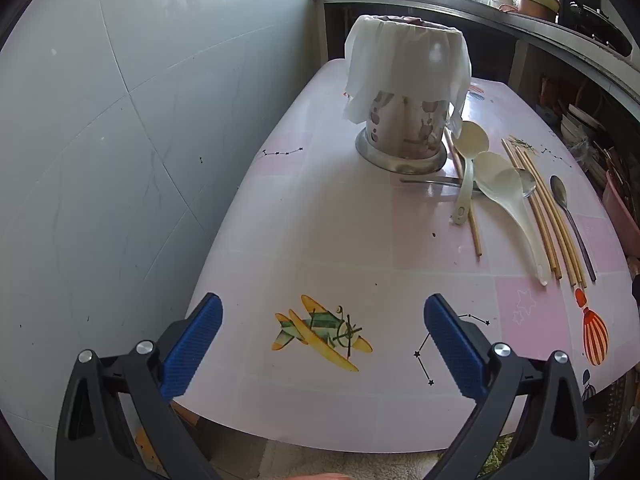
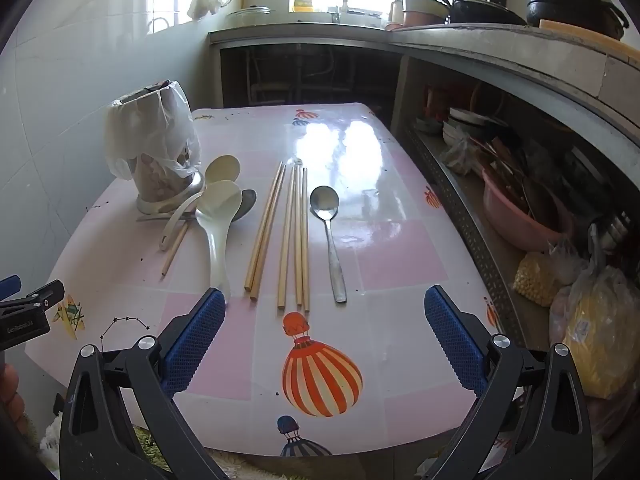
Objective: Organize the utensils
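A metal utensil holder (image 1: pixel 404 136) (image 2: pixel 160 176) draped with a white plastic bag stands at the table's far left, by the wall. Beside it lie white plastic ladles (image 1: pixel 508 200) (image 2: pixel 218 216), several wooden chopsticks (image 1: pixel 548 216) (image 2: pixel 294 236) in a row, and a metal spoon (image 1: pixel 570 220) (image 2: pixel 330 232). Another metal utensil lies partly under the ladles. My left gripper (image 1: pixel 324 340) hangs open over the table's near left part, nothing between its blue pads. My right gripper (image 2: pixel 324 340) is open too, just short of the chopstick ends and the spoon handle. The left gripper's tip (image 2: pixel 28 308) shows at the right view's left edge.
The pink patterned table (image 2: pixel 400 264) stands against a tiled wall (image 1: pixel 100 140) on the left. A concrete counter (image 2: pixel 500 52) with pots runs behind and along the right. Its lower shelf holds a pink basin (image 2: pixel 520 216), bowls and yellow bags (image 2: pixel 596 332), close to the table's right edge.
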